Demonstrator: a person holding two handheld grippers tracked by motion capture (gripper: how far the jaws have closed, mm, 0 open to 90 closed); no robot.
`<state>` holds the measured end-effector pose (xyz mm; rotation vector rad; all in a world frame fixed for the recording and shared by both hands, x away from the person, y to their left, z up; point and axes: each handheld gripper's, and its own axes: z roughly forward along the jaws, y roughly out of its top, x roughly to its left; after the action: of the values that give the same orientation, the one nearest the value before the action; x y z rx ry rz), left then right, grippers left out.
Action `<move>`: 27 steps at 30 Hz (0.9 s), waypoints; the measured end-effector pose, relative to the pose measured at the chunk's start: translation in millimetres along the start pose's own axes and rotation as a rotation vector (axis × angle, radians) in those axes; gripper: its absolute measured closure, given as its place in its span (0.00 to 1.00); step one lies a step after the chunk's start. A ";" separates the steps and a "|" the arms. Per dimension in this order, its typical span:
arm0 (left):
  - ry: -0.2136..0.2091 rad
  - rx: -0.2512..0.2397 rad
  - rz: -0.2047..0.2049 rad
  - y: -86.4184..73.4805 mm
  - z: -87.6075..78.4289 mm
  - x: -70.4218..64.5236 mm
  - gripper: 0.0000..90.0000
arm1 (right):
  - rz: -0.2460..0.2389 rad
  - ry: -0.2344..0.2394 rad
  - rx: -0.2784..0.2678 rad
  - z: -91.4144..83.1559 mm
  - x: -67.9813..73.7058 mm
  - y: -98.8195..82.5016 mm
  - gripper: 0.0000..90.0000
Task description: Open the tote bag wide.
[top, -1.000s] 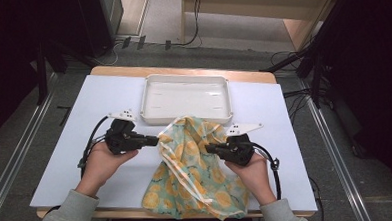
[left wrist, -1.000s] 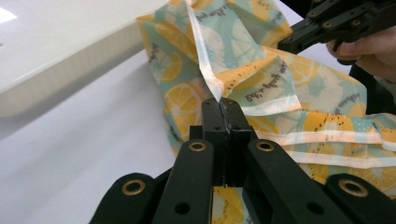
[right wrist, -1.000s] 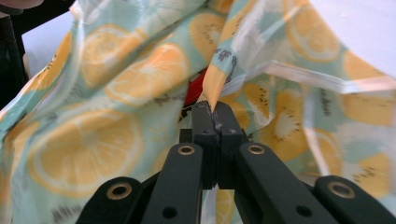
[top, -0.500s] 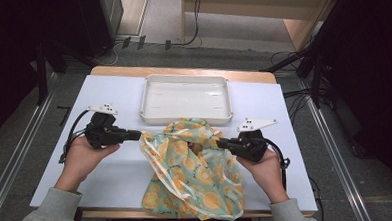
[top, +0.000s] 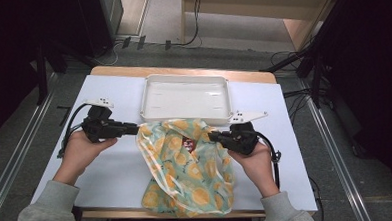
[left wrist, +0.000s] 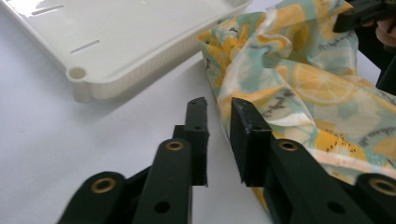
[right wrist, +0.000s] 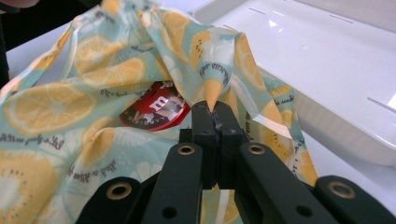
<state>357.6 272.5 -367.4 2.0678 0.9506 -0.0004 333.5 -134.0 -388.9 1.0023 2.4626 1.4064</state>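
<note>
White sheeting covers the surface (top: 111,169), which stands on a grey floor strewn with cables, and a shallow white rectangular plastic tray (top: 185,97) sits at its far middle. Taking that tray as the landmark, a translucent plastic bag printed with orange and lemon slices on pale green (top: 186,166) lies directly in front of it, its upper edge just beside the tray's near wall and its body running back toward the person.

At the near right corner of the tray, the right claw (right wrist: 216,116) is clenched on a pinched fold of the bag's rim, lifting it slightly. At the near left corner of the tray, the left claw (left wrist: 218,135) is released: its jaws stand parted with bare white surface showing between them, and one jaw is right against the bag's left edge, nothing gripped.

By the look of it, the work is to pull the bag's mouth open, and it is partly done. One side is held, and the opening already gapes enough to show a small red packet (right wrist: 154,111) inside. What seems left is for the left claw to catch the opposite rim and spread it.

The red packet carries the white "m" letters of the M&M's logo. The bag bears repeated dark cursive script among the fruit slices, too small and curled to read with any confidence.
</note>
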 end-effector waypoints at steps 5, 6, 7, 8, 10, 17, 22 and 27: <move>-0.031 -0.041 -0.003 -5.7 -12.1 -12.9 0.63 | 0.001 -0.002 0.001 -0.4 1.1 -0.3 1.00; -0.047 -0.048 -0.001 -7.0 -13.6 -16.7 0.60 | -0.002 0.001 -0.002 -0.5 1.3 -0.3 1.00; -0.059 -0.053 -0.001 -8.0 -13.8 -20.0 0.56 | -0.006 0.000 0.000 -0.7 1.8 -0.3 1.00; -0.079 -0.053 0.005 -9.9 -13.0 -25.3 0.53 | -0.009 0.000 0.002 -0.8 2.0 -0.5 1.00; -0.104 -0.054 0.010 -13.7 -8.6 -34.2 0.49 | -0.011 -0.002 0.004 -0.2 2.8 -1.1 1.00; -0.086 -0.014 -0.007 -32.7 9.1 -43.4 0.38 | -0.024 -0.006 0.004 -0.4 5.6 -2.4 1.00; -0.055 -0.009 -0.010 -43.9 15.1 -44.8 0.28 | -0.025 -0.005 0.001 -0.6 5.6 -2.8 1.00; -0.050 0.007 -0.053 -52.6 25.4 -44.1 0.17 | -0.033 -0.005 0.002 1.4 6.9 -3.4 1.00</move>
<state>301.3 246.4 -406.2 2.0387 0.9756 -0.0827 327.2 -129.9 -391.0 0.9595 2.4664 1.3902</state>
